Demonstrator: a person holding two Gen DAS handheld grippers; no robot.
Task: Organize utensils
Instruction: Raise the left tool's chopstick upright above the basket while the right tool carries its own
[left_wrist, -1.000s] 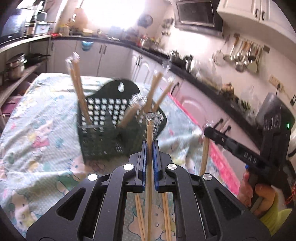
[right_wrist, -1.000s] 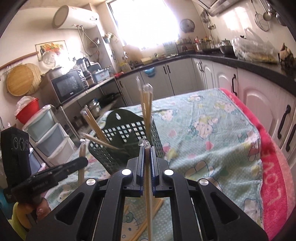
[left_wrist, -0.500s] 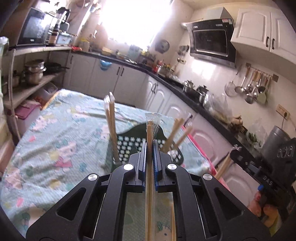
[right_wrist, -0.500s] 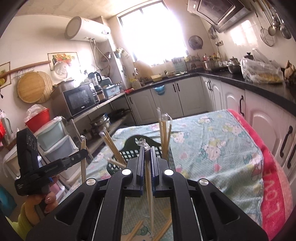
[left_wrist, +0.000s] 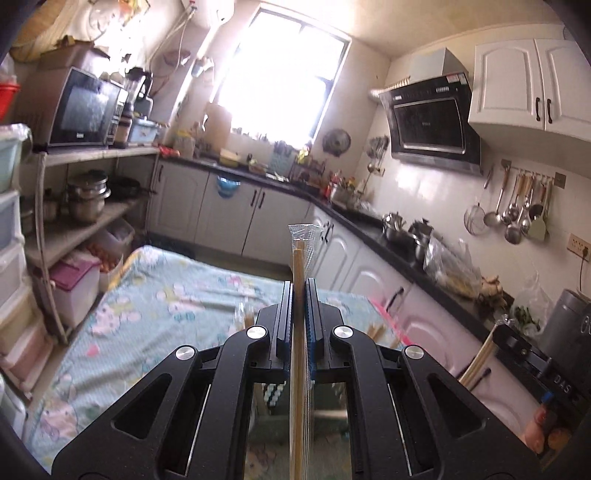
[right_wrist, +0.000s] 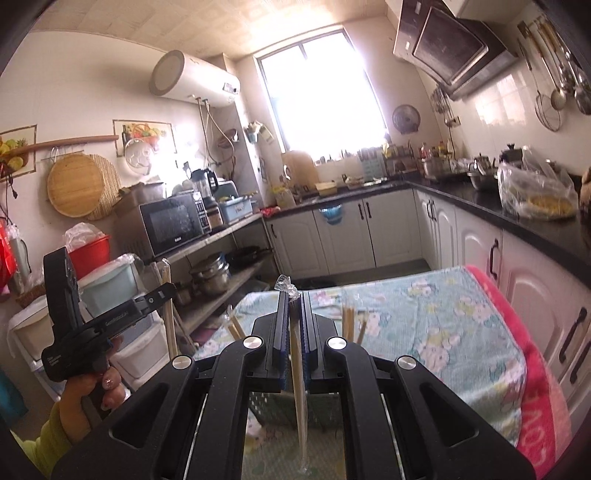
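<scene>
Above the basket (right_wrist: 284, 402), each tool, left (left_wrist: 299, 295) and right (right_wrist: 294, 306), gripped wrapped chopsticks (left_wrist: 297, 350) upright, basket directly below.

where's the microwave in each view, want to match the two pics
Left wrist view: the microwave sits at upper left, on the top shelf beside the window wall.
Right wrist view: the microwave sits left of centre, on the same shelf, above the stacked pots.
Shared landmark: the bright window, to the right of the microwave in both.

Upright wrapped chopsticks (left_wrist: 298, 258), gripper-held
</scene>
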